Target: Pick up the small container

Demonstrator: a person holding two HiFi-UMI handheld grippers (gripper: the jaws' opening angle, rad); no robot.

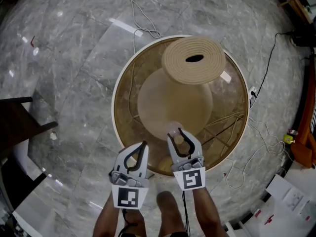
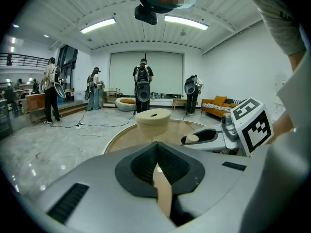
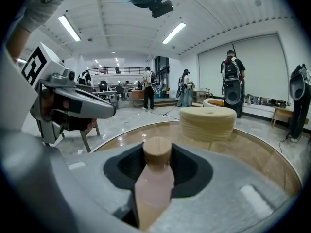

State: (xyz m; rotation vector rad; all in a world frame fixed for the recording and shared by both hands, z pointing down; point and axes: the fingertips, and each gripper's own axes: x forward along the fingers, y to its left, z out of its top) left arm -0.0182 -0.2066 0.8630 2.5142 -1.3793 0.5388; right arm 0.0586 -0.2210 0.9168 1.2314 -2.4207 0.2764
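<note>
The small container [image 3: 154, 183] has a pinkish see-through body and a round wooden cap. It stands between the jaws of my right gripper [image 3: 158, 150], with dark space on both sides of the cap. In the head view the container [image 1: 174, 129] shows faintly at the tips of the right gripper [image 1: 175, 133], over the near part of the round table [image 1: 114, 107]. The right jaws stand apart, open. My left gripper [image 1: 144, 143] hangs just left of it at the table's near rim, jaws together and empty. In its own view the left gripper [image 2: 156, 148] shows only a thin slit.
A tan woven drum [image 1: 193, 59] with a dark hole on top stands at the table's far side. White cables [image 1: 140, 19] trail over the grey marble floor. A dark chair [image 1: 19, 122] stands at left. Several people [image 2: 142, 84] stand far off in the hall.
</note>
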